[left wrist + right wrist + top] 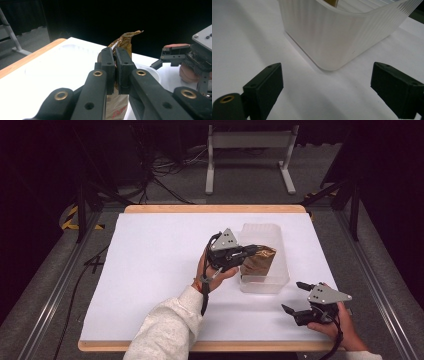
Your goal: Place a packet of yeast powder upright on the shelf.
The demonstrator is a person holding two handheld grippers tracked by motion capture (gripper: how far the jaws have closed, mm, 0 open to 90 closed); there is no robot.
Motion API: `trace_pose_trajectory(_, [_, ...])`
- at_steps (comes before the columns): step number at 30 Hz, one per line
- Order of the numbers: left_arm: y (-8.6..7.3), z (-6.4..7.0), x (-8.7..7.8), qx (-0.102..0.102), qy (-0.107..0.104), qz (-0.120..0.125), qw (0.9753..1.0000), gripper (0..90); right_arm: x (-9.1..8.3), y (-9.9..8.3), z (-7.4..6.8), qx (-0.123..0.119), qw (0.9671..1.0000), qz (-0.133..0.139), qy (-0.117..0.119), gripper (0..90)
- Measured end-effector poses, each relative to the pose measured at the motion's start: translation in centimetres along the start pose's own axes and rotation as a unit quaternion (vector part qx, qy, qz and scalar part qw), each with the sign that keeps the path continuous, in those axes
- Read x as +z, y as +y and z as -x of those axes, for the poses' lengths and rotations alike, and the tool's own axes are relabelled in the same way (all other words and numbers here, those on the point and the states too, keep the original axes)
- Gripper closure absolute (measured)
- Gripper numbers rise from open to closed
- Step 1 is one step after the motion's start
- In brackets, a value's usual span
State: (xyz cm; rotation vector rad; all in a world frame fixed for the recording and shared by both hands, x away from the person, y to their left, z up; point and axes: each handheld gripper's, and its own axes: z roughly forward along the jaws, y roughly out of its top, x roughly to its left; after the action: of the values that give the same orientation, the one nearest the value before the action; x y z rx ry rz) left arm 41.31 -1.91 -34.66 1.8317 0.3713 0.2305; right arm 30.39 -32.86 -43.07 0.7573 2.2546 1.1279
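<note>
Over the translucent bin (265, 282), near the middle of the white surface (150, 270), hangs a crinkled gold-brown packet (258, 260), lower part down inside the ribbed walls, top edge nipped between the left tongs (115, 72). Pressed together on the foil, those jaws, with only a thin fold of the packet's upper edge between the pads. Seen along the left tongs, a twisted corner of foil standing up beyond the tips, and pale wrapper with red print hanging below.

Risks, judged from this alone: a narrow pinch on slick, creased foil, so likely to slide out if lifted quickly or swung sideways. Could tear at the pinched fold if the packet's weight pulls hard on it. Could snag the bin's rim on the way in or out, and drag or tip the light container, since nothing steadies it. Cannot tell whether the packet's bottom rests on the bin floor or hangs free.

Off to the near right, well apart from the bin, sits the right tongs (300, 296), held low over the surface by the right hand (336, 322), jaws spread wide and holding nothing, pointed at the bin's rounded near corner. Too far off to brace the bin should it shift.
</note>
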Motion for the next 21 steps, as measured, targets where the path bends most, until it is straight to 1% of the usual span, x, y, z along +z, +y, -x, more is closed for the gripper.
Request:
trace_pose_trajectory(5, [0.11, 0.03, -0.05, 0.002, -0.002, -0.004, 1.0, 86.1, 0.0, 0.0, 0.01, 0.001, 1.0, 0.0, -0.001, 11.5])
trace_pose_trajectory(6, [0.17, 0.05, -0.07, 0.007, 0.0, -0.005, 1.0, 85.8, 0.0, -0.01, 0.02, 0.001, 1.0, 0.0, -0.001, 11.5])
trace_pose_trajectory(9, [0.08, 0.01, -0.16, -0.001, -0.002, 0.002, 1.0, 85.4, -0.02, -0.03, 0.06, 0.0, 1.0, -0.001, -0.001, 11.5])
trace_pose_trajectory(11, [0.11, 0.03, -0.24, -0.003, -0.001, 0.006, 1.0, 83.6, -0.05, -0.03, 0.08, 0.001, 1.0, 0.0, -0.001, 11.5])
trace_pose_trajectory(14, [0.29, 0.19, -0.34, 0.008, 0.002, 0.004, 1.0, 81.7, -0.05, 0.01, 0.04, 0.001, 1.0, 0.001, 0.0, 11.6])
trace_pose_trajectory(16, [0.34, 0.26, -0.39, 0.005, 0.0, 0.006, 1.0, 81.5, -0.05, 0.01, 0.04, -0.001, 1.0, 0.0, 0.0, 11.6])
trace_pose_trajectory(17, [0.42, 0.28, -0.44, 0.011, 0.002, 0.005, 0.9999, 81.3, -0.04, 0.0, 0.04, -0.001, 1.0, 0.0, -0.001, 11.6])
trace_pose_trajectory(18, [0.46, 0.35, -0.47, 0.01, 0.005, 0.005, 0.9999, 80.6, -0.05, 0.0, 0.04, 0.0, 1.0, 0.0, -0.001, 11.6])
trace_pose_trajectory(19, [0.51, 0.28, -0.55, 0.012, 0.003, 0.007, 0.9999, 80.2, -0.06, 0.01, 0.02, 0.001, 1.0, 0.001, -0.001, 11.5])
trace_pose_trajectory(20, [0.52, 0.29, -0.59, 0.005, 0.0, 0.011, 0.9999, 79.7, -0.07, 0.02, 0.02, 0.001, 1.0, 0.001, -0.001, 11.6])
trace_pose_trajectory(21, [0.59, 0.3, -0.65, 0.007, 0.003, 0.012, 0.9999, 78.7, -0.08, 0.03, 0.01, 0.001, 1.0, 0.001, -0.001, 11.5])
